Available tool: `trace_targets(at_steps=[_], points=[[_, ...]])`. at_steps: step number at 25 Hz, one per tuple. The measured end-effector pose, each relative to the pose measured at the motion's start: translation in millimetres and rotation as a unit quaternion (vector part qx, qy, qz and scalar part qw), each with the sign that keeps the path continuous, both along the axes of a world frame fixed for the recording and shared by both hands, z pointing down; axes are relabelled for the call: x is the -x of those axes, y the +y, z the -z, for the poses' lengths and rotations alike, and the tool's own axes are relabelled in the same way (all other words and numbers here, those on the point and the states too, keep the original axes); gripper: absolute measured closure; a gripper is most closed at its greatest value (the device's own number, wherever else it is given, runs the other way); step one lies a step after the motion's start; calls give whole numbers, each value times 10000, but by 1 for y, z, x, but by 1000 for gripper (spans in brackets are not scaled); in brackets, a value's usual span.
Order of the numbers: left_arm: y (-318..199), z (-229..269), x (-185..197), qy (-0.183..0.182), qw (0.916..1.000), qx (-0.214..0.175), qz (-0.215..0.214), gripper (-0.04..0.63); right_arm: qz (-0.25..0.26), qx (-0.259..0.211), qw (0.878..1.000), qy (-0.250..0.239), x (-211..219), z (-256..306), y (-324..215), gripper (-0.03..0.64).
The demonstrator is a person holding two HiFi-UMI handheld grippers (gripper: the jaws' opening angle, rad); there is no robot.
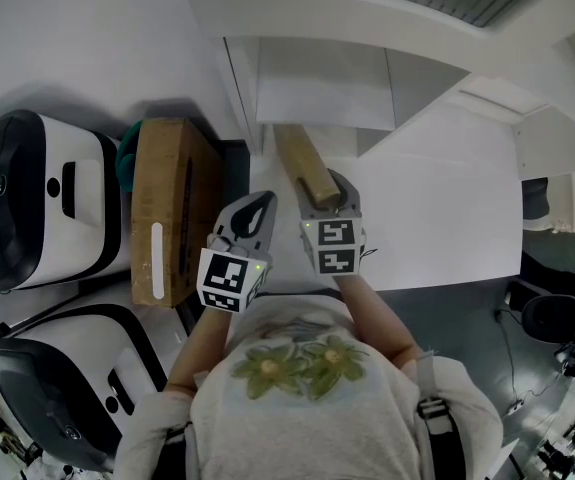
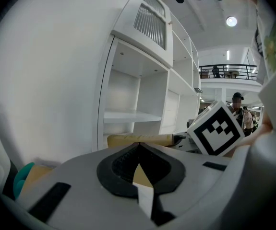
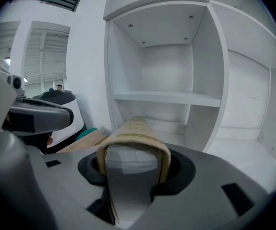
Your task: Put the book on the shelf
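One step done, grasp only: right tool (image 3: 133,166) clamped across the tan book (image 3: 134,133), carried just in front of the open white shelf (image 3: 166,98), left tool (image 2: 138,146) closed tip to tip and empty alongside; placement and release not yet made.

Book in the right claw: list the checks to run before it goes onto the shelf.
1. Grip: the right claw is closed on the near end of the book. ok.
2. Left claw: shut, empty, off the book. ok.
3. Shelf board: nothing on it, nothing seen below it. ok.
4. Aim: the book points into the open bay, its tip below that board. ok.
5. Room between the book's far end and the bay floor: cannot tell.
6. Cardboard box: to the left, apart from the book. ok.
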State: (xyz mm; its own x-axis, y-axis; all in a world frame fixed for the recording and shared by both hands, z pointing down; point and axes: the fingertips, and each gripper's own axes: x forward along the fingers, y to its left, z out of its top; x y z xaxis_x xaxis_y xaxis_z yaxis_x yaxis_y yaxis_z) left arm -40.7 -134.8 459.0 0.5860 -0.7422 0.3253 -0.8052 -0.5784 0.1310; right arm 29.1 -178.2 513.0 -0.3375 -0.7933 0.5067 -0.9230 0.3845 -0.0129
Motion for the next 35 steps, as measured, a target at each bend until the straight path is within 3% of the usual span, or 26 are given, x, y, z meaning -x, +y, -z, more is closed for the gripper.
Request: trace_targets(at_steps=[17,35], points=[[0,-3,4,50,9999,27,91,568,132,448,9989,4,12,-27,3,387],[-4,-8,5,77,9998,106,123,568,202,463,9987,-57,25,-31,-12,387]])
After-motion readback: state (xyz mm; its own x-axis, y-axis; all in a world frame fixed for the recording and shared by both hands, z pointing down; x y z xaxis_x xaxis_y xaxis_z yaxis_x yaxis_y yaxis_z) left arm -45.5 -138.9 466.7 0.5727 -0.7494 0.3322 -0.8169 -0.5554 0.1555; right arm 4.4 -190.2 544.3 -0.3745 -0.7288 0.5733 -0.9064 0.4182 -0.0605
